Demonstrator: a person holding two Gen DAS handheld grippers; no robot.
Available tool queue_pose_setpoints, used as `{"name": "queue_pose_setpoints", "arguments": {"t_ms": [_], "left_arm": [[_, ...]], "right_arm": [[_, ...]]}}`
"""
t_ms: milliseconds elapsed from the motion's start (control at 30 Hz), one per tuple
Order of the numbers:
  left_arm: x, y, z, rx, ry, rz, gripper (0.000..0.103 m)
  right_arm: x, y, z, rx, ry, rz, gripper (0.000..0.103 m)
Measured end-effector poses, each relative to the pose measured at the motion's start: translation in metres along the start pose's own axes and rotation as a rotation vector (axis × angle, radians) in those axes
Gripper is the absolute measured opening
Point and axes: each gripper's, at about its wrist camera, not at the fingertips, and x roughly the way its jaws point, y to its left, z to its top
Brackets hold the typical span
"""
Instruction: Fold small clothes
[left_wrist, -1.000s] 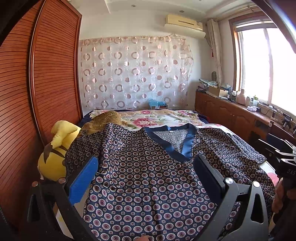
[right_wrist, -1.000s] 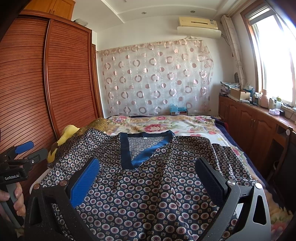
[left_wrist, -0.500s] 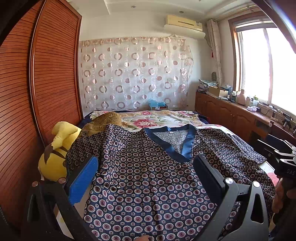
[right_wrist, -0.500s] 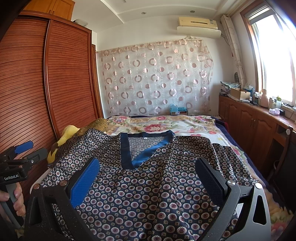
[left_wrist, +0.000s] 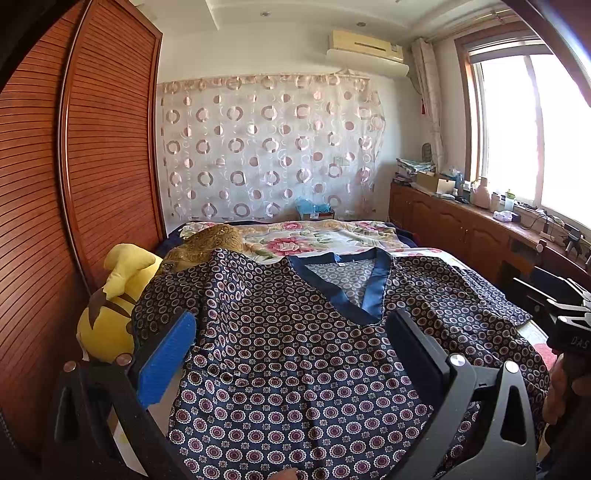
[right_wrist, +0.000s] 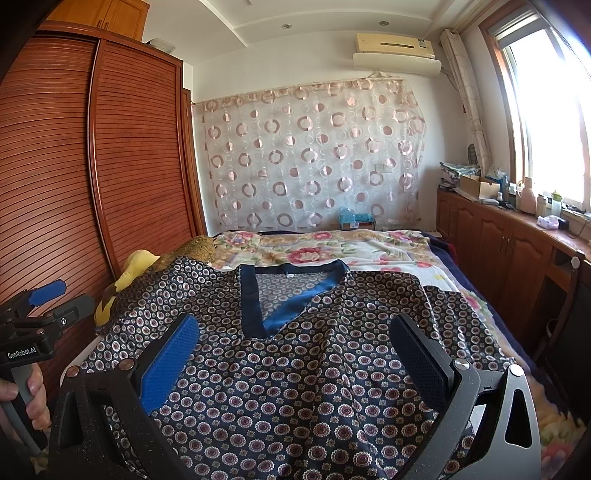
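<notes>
Left wrist view, left tongs (left_wrist: 291, 325) level, spread wide over patterned top (left_wrist: 295, 362), right tongs (right_wrist: 295, 328) likewise.

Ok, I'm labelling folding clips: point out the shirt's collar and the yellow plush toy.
collar (right_wrist: 255, 295), right wrist view, on its left blue band.
yellow plush toy (left_wrist: 107, 325), left wrist view, on its body.

Your two wrist cameras look low and close across the patterned garment (left_wrist: 295, 354) toward the curtained far wall (right_wrist: 314, 158), left camera leftward; both share bed (right_wrist: 332, 247) and neckline.
</notes>
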Motion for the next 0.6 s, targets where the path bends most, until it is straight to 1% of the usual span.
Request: {"name": "queue_pose_setpoints", "arguments": {"t_ms": [600], "left_arm": [[0.0016,-0.0054,-0.0015,0.007,0.003,0.000,0.103]], "right_arm": [[0.0017,0.0013,0.0008,0.003,0.001,0.005,0.103]]}}
